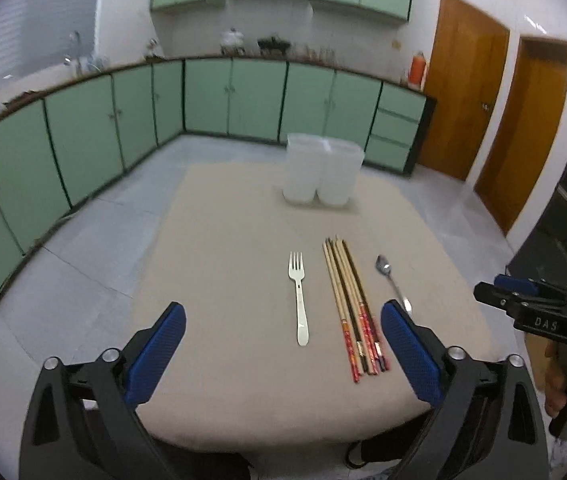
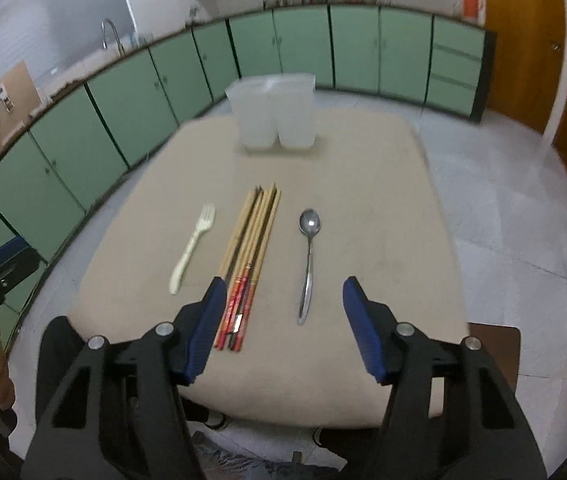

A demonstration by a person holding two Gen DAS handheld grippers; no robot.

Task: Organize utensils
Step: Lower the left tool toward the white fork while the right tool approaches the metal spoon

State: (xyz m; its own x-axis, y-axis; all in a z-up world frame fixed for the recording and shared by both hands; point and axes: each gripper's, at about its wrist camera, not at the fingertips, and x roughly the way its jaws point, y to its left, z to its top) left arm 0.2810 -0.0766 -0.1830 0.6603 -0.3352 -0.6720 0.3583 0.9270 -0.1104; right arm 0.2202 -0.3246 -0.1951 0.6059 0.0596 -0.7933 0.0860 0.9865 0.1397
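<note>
A white plastic fork (image 1: 298,300) (image 2: 192,247), a bundle of several wooden chopsticks (image 1: 353,308) (image 2: 248,256) and a metal spoon (image 1: 392,280) (image 2: 308,264) lie side by side on the beige table (image 1: 223,280) (image 2: 363,200). Two translucent containers (image 1: 321,168) (image 2: 273,110) stand together at the table's far side. My left gripper (image 1: 283,320) is open and empty above the near edge, in line with the fork. My right gripper (image 2: 283,292) is open and empty, in line with the spoon; it also shows in the left wrist view (image 1: 495,288) at the right.
Green kitchen cabinets (image 1: 223,100) (image 2: 303,48) run along the back and left walls. Brown doors (image 1: 463,88) are at the right. A brown chair seat (image 2: 495,344) sits beside the table's right near corner.
</note>
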